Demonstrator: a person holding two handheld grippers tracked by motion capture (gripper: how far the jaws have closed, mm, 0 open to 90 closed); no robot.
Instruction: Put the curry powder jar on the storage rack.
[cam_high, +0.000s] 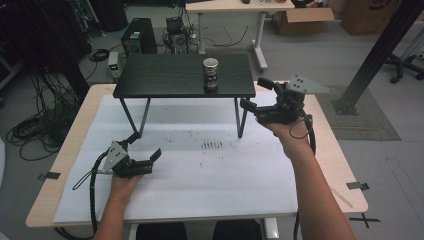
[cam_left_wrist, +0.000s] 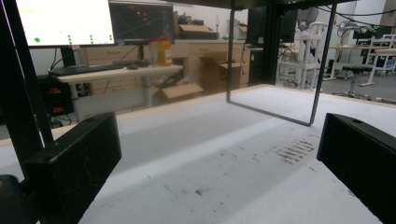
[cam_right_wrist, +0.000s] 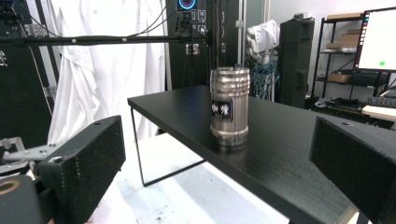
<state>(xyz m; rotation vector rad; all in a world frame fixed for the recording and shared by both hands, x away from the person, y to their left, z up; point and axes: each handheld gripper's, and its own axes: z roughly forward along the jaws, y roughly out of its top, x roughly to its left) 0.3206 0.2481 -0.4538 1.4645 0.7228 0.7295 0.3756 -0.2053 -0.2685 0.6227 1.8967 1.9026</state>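
On the white-covered desk the left gripper rests low, jaws open and empty; beyond, the right gripper faces the steel canister on the black stand, jaws wide; a careless approach might topple it

A silver can with a black label stands on a black shelf over white, brown-speckled paper.

Bare forearms, two black handheld grippers

Left gripper and right gripper: black blocky bodies, thick rectangular textured jaws, grey triangular plate with dark dots on top, black cable trailing from each; no sleeves visible.
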